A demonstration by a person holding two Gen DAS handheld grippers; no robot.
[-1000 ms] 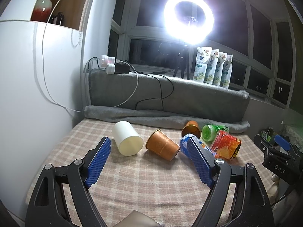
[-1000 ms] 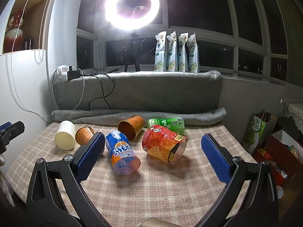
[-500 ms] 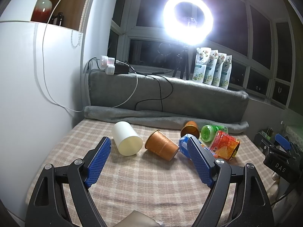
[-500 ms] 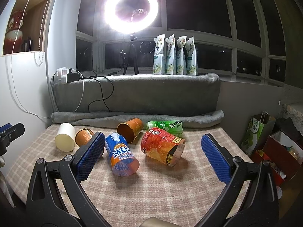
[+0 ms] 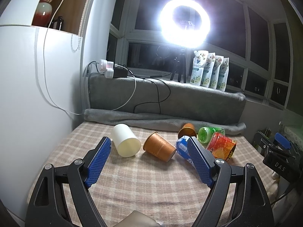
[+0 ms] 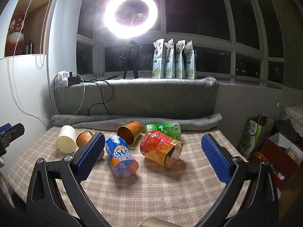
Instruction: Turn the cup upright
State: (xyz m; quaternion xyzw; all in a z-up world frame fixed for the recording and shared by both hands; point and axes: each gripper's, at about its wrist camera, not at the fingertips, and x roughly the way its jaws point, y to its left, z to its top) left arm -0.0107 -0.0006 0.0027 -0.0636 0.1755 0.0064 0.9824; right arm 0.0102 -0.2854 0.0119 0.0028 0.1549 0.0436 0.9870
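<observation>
Several cups lie on their sides on a checked tablecloth (image 5: pixel 144 185). In the left wrist view there are a white cup (image 5: pixel 126 142), an orange paper cup (image 5: pixel 159 149), a second orange cup (image 5: pixel 187 129), a blue cup (image 5: pixel 182 147), a green cup (image 5: pixel 205 134) and a red-orange cup (image 5: pixel 221 147). My left gripper (image 5: pixel 149 160) is open and empty, short of the white and orange cups. In the right wrist view my right gripper (image 6: pixel 151 157) is open and empty, with the blue cup (image 6: pixel 121 158) and red-orange cup (image 6: pixel 161 150) between its fingers' lines, further off.
A grey blanket roll (image 5: pixel 162 119) and padded ledge (image 6: pixel 136 98) bound the table's far side. A white wall (image 5: pixel 28 94) runs along the left. Cables (image 5: pixel 157 94) hang over the ledge. A ring light (image 6: pixel 130 15), pouches (image 6: pixel 173 59), and bags and boxes (image 6: pixel 274 143) at the right.
Both grippers have drifted slightly; the cups sit a little lower and nearer in the views. Nothing was grasped or moved.
</observation>
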